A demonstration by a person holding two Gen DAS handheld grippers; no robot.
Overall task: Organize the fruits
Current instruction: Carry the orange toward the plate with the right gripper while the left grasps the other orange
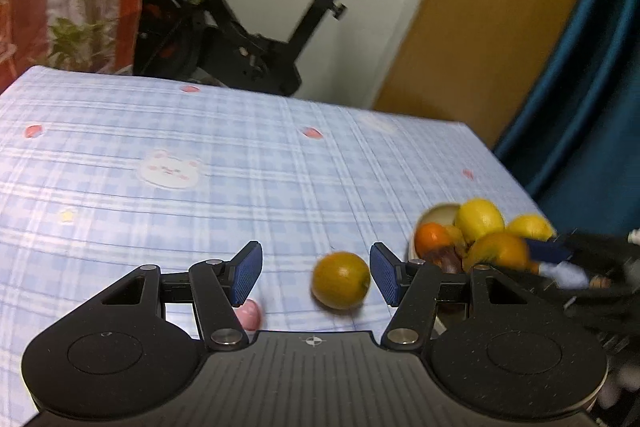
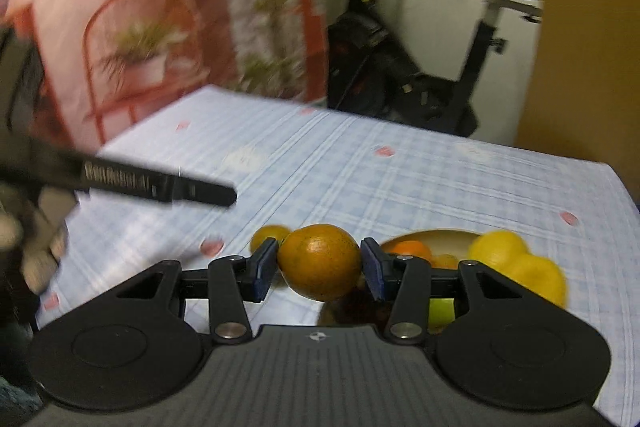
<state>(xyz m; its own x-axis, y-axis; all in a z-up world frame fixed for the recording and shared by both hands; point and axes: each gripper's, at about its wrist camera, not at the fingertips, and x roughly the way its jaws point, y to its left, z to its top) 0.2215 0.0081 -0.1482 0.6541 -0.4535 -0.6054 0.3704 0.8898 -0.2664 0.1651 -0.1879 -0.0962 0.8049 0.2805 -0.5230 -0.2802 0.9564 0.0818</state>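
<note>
My left gripper [image 1: 316, 273] is open, its blue pads either side of a loose orange [image 1: 341, 279] that lies on the checked tablecloth, nearer the right pad. My right gripper [image 2: 319, 265] is shut on another orange [image 2: 319, 261] and holds it above the near rim of a fruit bowl [image 2: 424, 235]. The bowl holds yellow lemons [image 2: 498, 249], a small orange and dark fruit. In the left wrist view the bowl [image 1: 438, 215] sits at the right with my right gripper [image 1: 548, 251] over it. The loose orange also shows in the right wrist view [image 2: 270, 235].
A light blue checked tablecloth [image 1: 200, 131] covers the table. An exercise bike [image 1: 240, 39] stands behind the far edge. A red patterned curtain and plants are at the back left. A wooden door and a blue curtain [image 1: 592, 107] are at the right. The table's right edge runs close to the bowl.
</note>
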